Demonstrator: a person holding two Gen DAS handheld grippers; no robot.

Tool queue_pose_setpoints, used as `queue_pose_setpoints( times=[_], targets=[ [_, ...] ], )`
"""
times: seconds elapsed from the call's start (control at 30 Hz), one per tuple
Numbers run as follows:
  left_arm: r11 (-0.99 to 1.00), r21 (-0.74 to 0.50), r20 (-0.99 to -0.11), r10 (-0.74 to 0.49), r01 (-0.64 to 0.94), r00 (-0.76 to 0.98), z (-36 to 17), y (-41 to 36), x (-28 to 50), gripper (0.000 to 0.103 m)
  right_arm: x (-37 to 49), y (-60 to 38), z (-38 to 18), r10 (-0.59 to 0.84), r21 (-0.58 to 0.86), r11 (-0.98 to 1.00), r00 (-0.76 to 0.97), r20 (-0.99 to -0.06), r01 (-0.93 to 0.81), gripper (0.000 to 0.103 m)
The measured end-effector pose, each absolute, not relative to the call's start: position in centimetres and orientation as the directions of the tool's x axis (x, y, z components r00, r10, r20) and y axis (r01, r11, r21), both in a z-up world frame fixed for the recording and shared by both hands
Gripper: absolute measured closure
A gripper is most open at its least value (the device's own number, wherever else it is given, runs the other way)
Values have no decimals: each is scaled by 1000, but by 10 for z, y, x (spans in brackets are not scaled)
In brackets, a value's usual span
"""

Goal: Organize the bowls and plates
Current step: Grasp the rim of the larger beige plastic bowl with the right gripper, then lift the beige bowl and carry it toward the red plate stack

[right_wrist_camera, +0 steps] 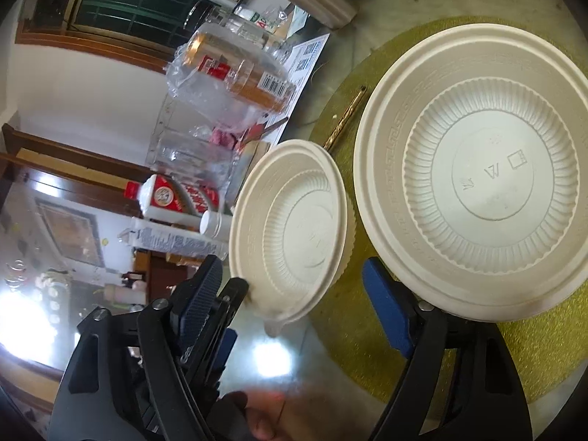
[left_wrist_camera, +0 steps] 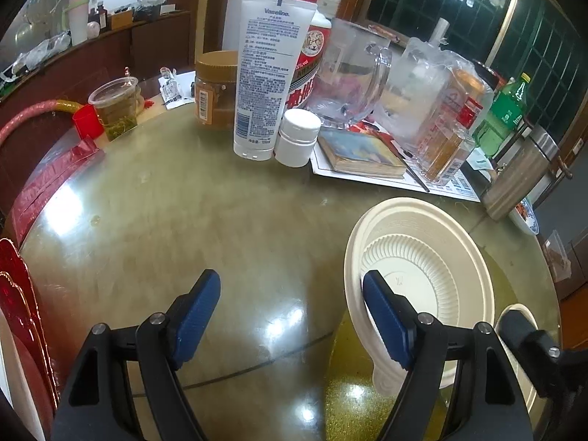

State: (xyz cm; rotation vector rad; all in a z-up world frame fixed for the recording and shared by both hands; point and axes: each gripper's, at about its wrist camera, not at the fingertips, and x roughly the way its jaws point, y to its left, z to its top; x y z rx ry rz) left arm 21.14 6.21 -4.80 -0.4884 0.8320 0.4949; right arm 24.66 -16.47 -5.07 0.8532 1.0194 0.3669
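A small white bowl (left_wrist_camera: 422, 279) sits tilted to the right of my left gripper (left_wrist_camera: 292, 301), whose right finger lies over the bowl's near rim. The left gripper is open and holds nothing. In the right wrist view the same small bowl (right_wrist_camera: 294, 231) stands tilted at centre, with the left gripper's fingers (right_wrist_camera: 205, 294) just beside its lower left edge. A large white bowl (right_wrist_camera: 477, 176) rests flat on a gold placemat (right_wrist_camera: 352, 330). My right gripper (right_wrist_camera: 294, 305) is open and empty, its right finger under the large bowl's near rim.
The glass tabletop (left_wrist_camera: 183, 220) carries clutter at the back: a lotion tube (left_wrist_camera: 264, 84), a white pill bottle (left_wrist_camera: 297, 136), a jar, a glass pitcher (left_wrist_camera: 349, 73), a book (left_wrist_camera: 364, 154), bagged bottles and a cup of tea (left_wrist_camera: 115, 106). A chopstick (right_wrist_camera: 345, 117) lies on the placemat.
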Motion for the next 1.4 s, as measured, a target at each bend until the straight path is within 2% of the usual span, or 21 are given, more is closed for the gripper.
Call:
queue_pose_setpoints(
  times=[0.03, 0.1, 0.17, 0.2, 0.23, 0.27, 0.3, 0.33, 0.4, 0.43, 0.47, 0.5, 0.9, 1.4],
  targets=[
    [783, -214, -789, 214, -585, 576, -49, 62, 212, 23, 248, -164, -51, 623, 758, 643, 500, -601, 110, 42],
    [789, -215, -794, 202, -575, 574, -51, 61, 214, 28, 251, -161, -53, 601, 733, 671, 494, -628, 115, 50],
    [793, -227, -796, 185, -566, 577, -53, 60, 215, 38, 253, -160, -56, 585, 715, 689, 489, -648, 123, 53],
    [793, -230, -798, 178, -564, 576, -54, 60, 215, 39, 254, -160, -58, 578, 711, 692, 490, -652, 130, 54],
    [795, -231, -800, 173, -561, 575, -55, 60, 216, 41, 255, -159, -59, 574, 707, 695, 491, -656, 132, 59],
    [800, -234, -798, 168, -553, 579, -56, 59, 217, 49, 255, -159, -60, 565, 699, 703, 492, -663, 135, 64],
    [804, -233, -799, 163, -547, 579, -56, 58, 217, 53, 256, -158, -61, 561, 692, 709, 489, -668, 133, 77],
    [810, -228, -803, 158, -541, 575, -57, 57, 219, 61, 257, -156, -62, 556, 681, 720, 479, -680, 132, 84],
    [822, -225, -808, 143, -524, 571, -59, 54, 221, 74, 258, -153, -64, 545, 664, 736, 469, -695, 130, 88],
    [833, -221, -811, 132, -508, 570, -60, 52, 223, 86, 257, -153, -64, 544, 663, 737, 471, -695, 128, 89],
    [839, -214, -814, 130, -501, 566, -60, 50, 224, 89, 256, -153, -64, 540, 660, 741, 472, -697, 127, 92],
    [843, -207, -812, 135, -497, 568, -59, 48, 224, 89, 255, -152, -63, 537, 654, 747, 472, -699, 121, 95],
    [883, -154, -785, 163, -443, 598, -28, 29, 202, 90, 225, -165, -44, 534, 662, 743, 506, -678, 102, 94],
    [917, -113, -718, 191, -382, 670, 18, 9, 124, 89, 146, -177, -4, 561, 688, 725, 559, -611, 24, 93]
  ],
)
